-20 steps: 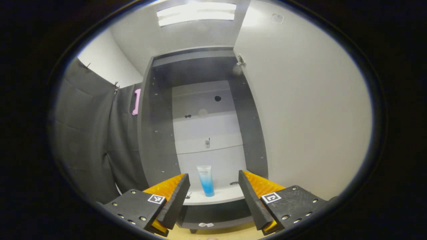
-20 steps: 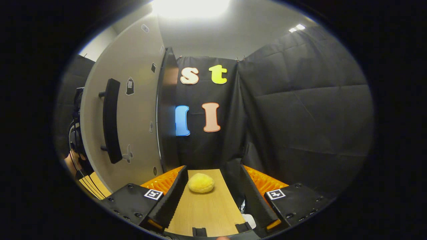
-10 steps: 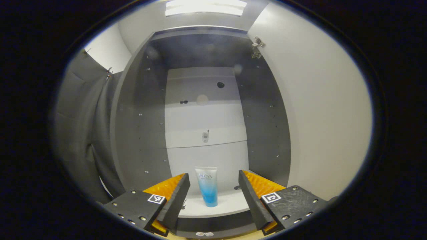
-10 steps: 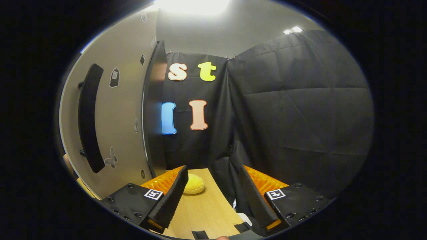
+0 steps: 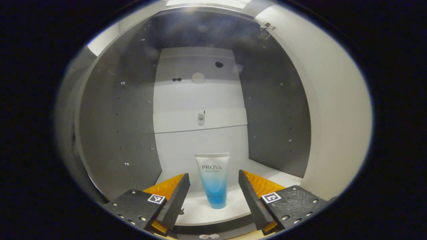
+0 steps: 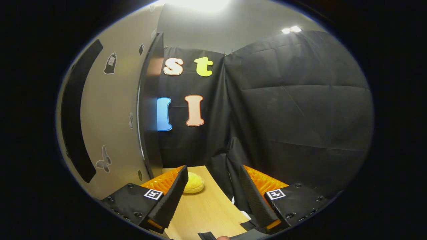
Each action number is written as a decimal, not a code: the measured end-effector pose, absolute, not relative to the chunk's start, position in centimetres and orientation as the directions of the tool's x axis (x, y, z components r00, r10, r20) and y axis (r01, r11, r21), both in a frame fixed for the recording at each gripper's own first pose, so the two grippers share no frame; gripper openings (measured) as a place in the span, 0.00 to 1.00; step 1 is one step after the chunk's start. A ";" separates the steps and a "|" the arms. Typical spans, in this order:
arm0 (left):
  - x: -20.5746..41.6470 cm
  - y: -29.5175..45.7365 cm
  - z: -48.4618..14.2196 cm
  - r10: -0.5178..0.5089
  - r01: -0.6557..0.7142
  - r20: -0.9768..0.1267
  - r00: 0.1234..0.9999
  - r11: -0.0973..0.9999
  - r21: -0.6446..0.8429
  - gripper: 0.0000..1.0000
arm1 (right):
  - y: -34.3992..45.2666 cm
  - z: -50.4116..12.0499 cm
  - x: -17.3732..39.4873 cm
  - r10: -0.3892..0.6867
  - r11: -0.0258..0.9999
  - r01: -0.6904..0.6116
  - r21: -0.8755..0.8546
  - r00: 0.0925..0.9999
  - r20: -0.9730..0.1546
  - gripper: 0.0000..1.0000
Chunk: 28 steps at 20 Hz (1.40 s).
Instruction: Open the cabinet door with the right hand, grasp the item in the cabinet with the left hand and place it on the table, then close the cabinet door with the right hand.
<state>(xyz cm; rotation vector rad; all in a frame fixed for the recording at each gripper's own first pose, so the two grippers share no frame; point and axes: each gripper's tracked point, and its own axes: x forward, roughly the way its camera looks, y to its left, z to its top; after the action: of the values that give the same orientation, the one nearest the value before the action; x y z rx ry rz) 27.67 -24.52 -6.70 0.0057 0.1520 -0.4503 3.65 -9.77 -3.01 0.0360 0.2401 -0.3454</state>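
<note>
In the left gripper view a white-and-blue tube [image 5: 213, 181] stands cap-down on the white floor of the open grey cabinet [image 5: 116, 126]. My left gripper [image 5: 213, 195] is open, its fingers on either side of the tube and apart from it. The cabinet door [image 5: 333, 110] stands swung open at the right. In the right gripper view the same door [image 6: 113, 113] shows its outer face at the left, with a long dark handle [image 6: 75, 113]. My right gripper [image 6: 211, 196] is open over the wooden table [image 6: 206, 213], holding nothing.
A yellow sponge-like lump [image 6: 193, 183] lies on the table just past the right gripper's left finger. Black cloth wall [image 6: 293, 110] closes the right side and back. The cabinet's back panel [image 5: 200, 100] is white with small holes.
My left gripper has moved forward into the cabinet, so the tube looms larger and now sits between its fingers. The right gripper has shifted slightly, with the door sliding further left in its view.
</note>
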 end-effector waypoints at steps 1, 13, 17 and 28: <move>28.1 -24.5 -7.4 -0.441 0.442 -0.157 0.883 0.896 -0.031 0.89 | -9.6 -3.2 3.8 -0.334 0.939 0.343 -0.007 0.911 -0.242 0.94; 28.1 -23.6 -8.1 -0.425 0.424 -0.171 0.889 0.904 -0.046 0.48 | -9.1 -2.7 3.7 -0.321 0.946 0.323 -0.031 0.916 -0.241 0.94; 25.5 -21.5 -7.2 -0.383 0.380 -0.152 0.911 0.924 -0.047 0.48 | -9.1 -2.1 3.6 -0.282 0.959 0.283 -0.027 0.932 -0.229 0.94; 17.4 -16.5 -6.7 -0.208 0.207 -0.137 0.969 0.978 -0.023 0.46 | -10.8 -1.8 2.7 -0.177 0.983 0.182 0.004 0.961 -0.210 0.94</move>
<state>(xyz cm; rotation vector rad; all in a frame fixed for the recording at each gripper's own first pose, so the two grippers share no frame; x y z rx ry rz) 17.43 -16.47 -6.65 -0.0082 0.1390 -0.2095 2.71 -10.79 -1.78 0.0235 0.2111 -0.1816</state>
